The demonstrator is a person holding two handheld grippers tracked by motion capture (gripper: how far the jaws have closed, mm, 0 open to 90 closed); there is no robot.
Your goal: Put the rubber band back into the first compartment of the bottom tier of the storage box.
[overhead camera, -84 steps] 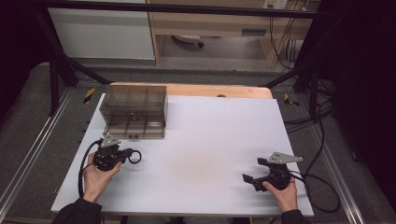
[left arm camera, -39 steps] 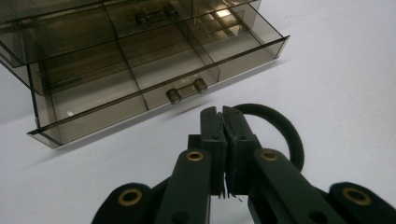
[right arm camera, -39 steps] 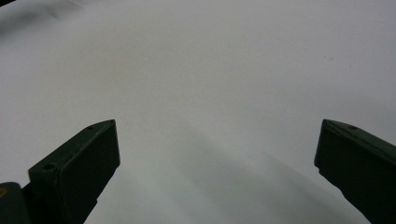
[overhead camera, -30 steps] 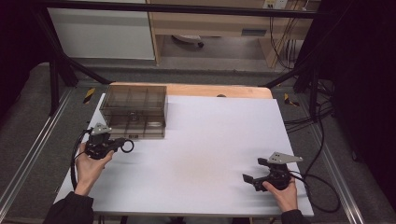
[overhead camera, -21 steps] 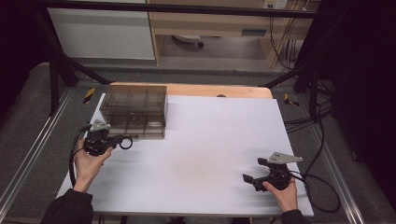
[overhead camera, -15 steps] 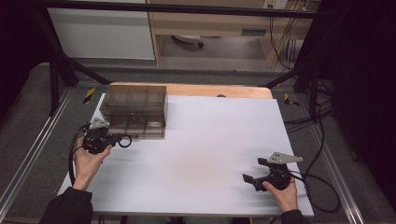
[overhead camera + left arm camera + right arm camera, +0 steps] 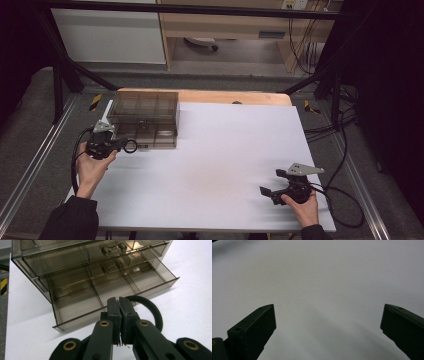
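Observation:
A smoky transparent drawer box stands at the table's far left. Its bottom drawer is pulled out, and the compartments I can see into look empty. My left gripper hovers just in front of that drawer, shut on a black ring. In the left gripper view the jaws pinch the ring, which loops out to their right above the white table. My right gripper rests near the front right edge. It is open, with nothing between its jaws.
The white tabletop stretches between the two hands. A wooden strip runs along its far edge. Cables trail off the right side, and metal rails flank the table.
My left gripper has carried the black ring away from me and slightly left, up to the open bottom drawer. The right gripper has stayed put.

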